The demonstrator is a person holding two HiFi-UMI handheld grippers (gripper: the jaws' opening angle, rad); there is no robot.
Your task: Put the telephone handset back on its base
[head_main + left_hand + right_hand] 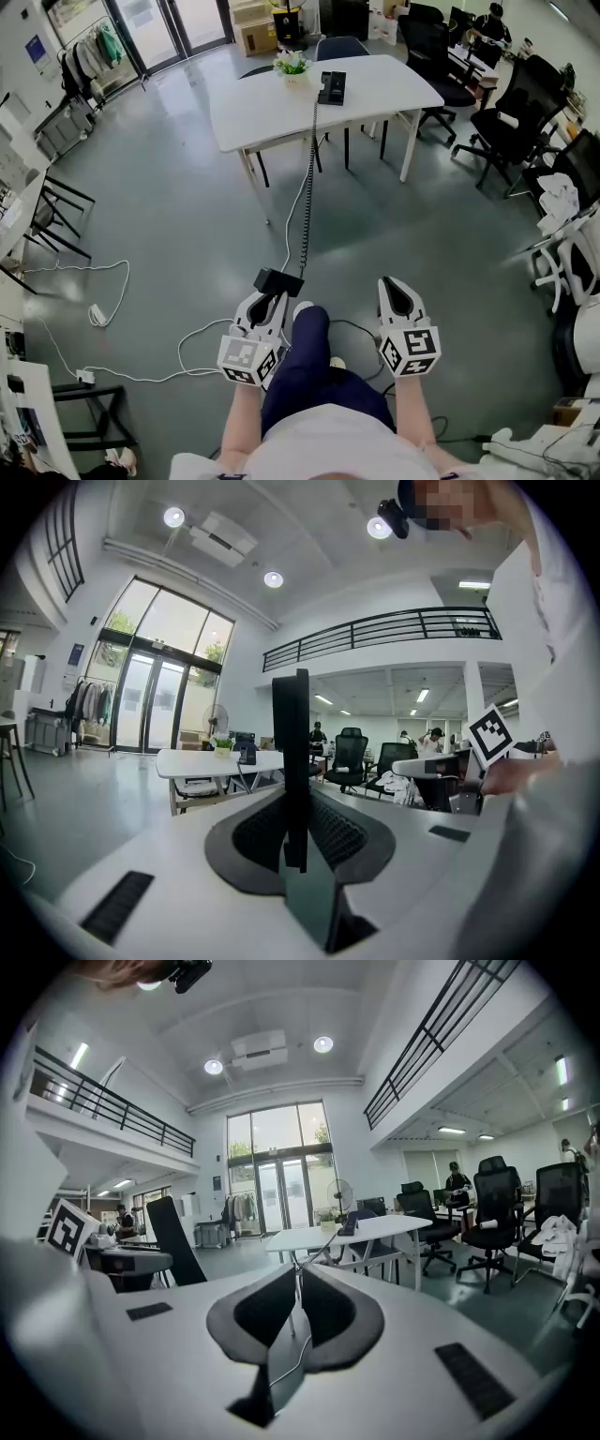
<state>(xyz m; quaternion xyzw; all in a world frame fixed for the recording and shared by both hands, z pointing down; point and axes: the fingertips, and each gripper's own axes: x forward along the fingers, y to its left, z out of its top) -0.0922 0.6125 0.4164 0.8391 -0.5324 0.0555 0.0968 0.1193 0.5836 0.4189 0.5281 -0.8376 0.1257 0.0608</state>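
1. Handset (278, 281): clamped in the left gripper (270, 298), well short of the white table (253, 112).
2. Base (332, 87): on that table, with the coiled cord (307, 187) hanging off its edge.
3. Right gripper (397, 291): jaws together, empty.
4. Grey floor (159, 225): surrounds the table; office chairs (506, 127) stand beside it.

Left gripper (270, 300) jaws clamp handset (278, 280); right gripper (398, 292) jaws together.

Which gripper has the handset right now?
The left gripper: its jaws clamp the black handset, whose cord runs to the base on the table. The right gripper is shut on nothing.
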